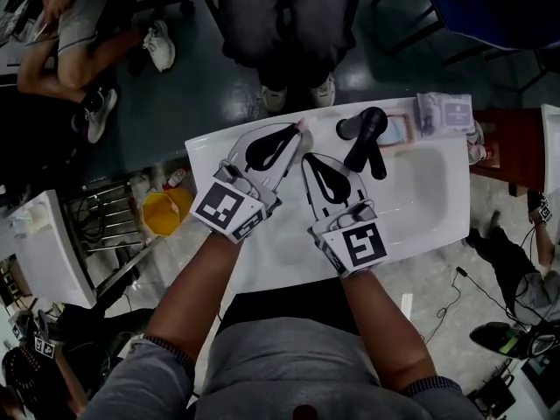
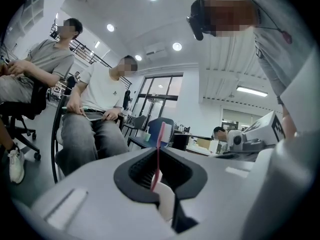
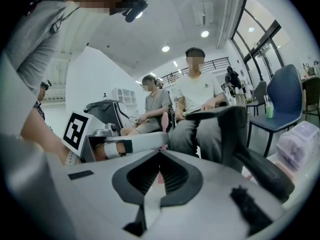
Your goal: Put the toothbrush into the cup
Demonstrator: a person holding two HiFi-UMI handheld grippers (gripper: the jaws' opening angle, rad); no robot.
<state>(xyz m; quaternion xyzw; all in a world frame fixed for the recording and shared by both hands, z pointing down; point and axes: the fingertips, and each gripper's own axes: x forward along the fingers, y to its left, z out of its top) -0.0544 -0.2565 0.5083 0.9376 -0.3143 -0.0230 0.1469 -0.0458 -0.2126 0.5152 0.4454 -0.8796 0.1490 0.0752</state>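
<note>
A pink toothbrush [image 2: 159,149] stands upright between the jaws of my left gripper [image 2: 159,154], which is shut on its handle. In the head view the left gripper [image 1: 294,133] hovers over the back left of the white sink [image 1: 420,208], with the brush's pink end [image 1: 304,125] just past its tips. My right gripper [image 1: 308,159] is close beside it, over the basin, jaws together with nothing seen in them. From the right gripper view [image 3: 160,153] the pink brush [image 3: 163,121] shows behind its tips. No cup can be made out.
A black faucet [image 1: 364,135] rises at the sink's back rim, just right of the grippers. A pink dish [image 1: 400,130] and a pale packet [image 1: 444,112] lie on the back right ledge. Seated people [image 1: 280,33] are behind the sink; a yellow bucket [image 1: 163,211] stands on the floor at the left.
</note>
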